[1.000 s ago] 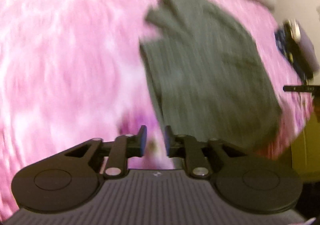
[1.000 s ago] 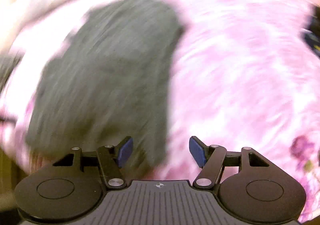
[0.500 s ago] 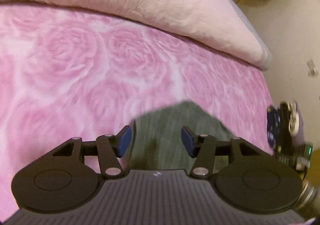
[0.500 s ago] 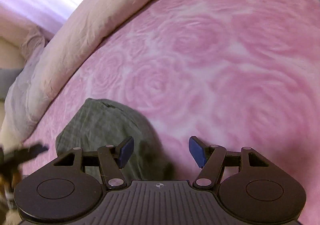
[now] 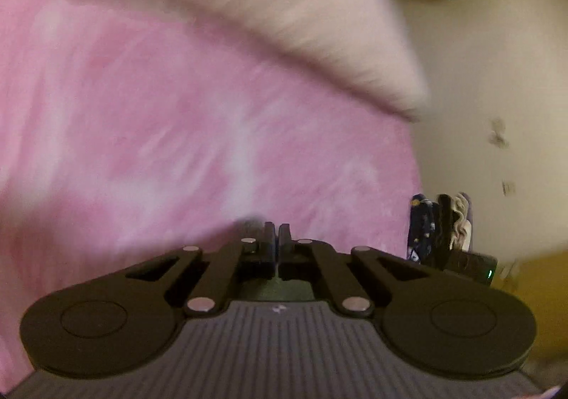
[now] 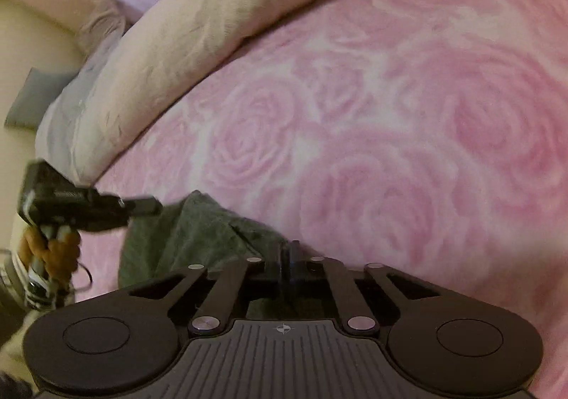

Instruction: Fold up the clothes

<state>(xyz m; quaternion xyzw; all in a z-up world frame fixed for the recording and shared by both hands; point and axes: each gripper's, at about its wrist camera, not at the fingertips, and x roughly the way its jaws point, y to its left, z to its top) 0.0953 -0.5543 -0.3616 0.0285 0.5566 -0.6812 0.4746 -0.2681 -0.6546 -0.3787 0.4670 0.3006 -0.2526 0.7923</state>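
A dark green garment (image 6: 198, 232) lies bunched on the pink rose-patterned bedspread (image 6: 390, 150). In the right wrist view my right gripper (image 6: 289, 251) sits at the garment's near right edge, its jaws closing fully onto the cloth. My left gripper (image 6: 142, 206) reaches in from the left to the garment's far corner, with a person's hand (image 6: 53, 253) on its handle. The left wrist view is blurred: the left gripper (image 5: 276, 239) has its jaws closing fully together, a strip of the green garment (image 5: 280, 287) showing under the fingers. Most of the garment is hidden there.
A cream fleece blanket (image 6: 213, 26) runs along the far edge of the bed. Beyond the bed's right side in the left wrist view is a beige wall (image 5: 497, 115), with a dark device with a green light (image 5: 472, 264) low down.
Both grippers swept across the bed to the garment's far end and dropped lower. Both were open over the cloth half a second ago and are now shut.
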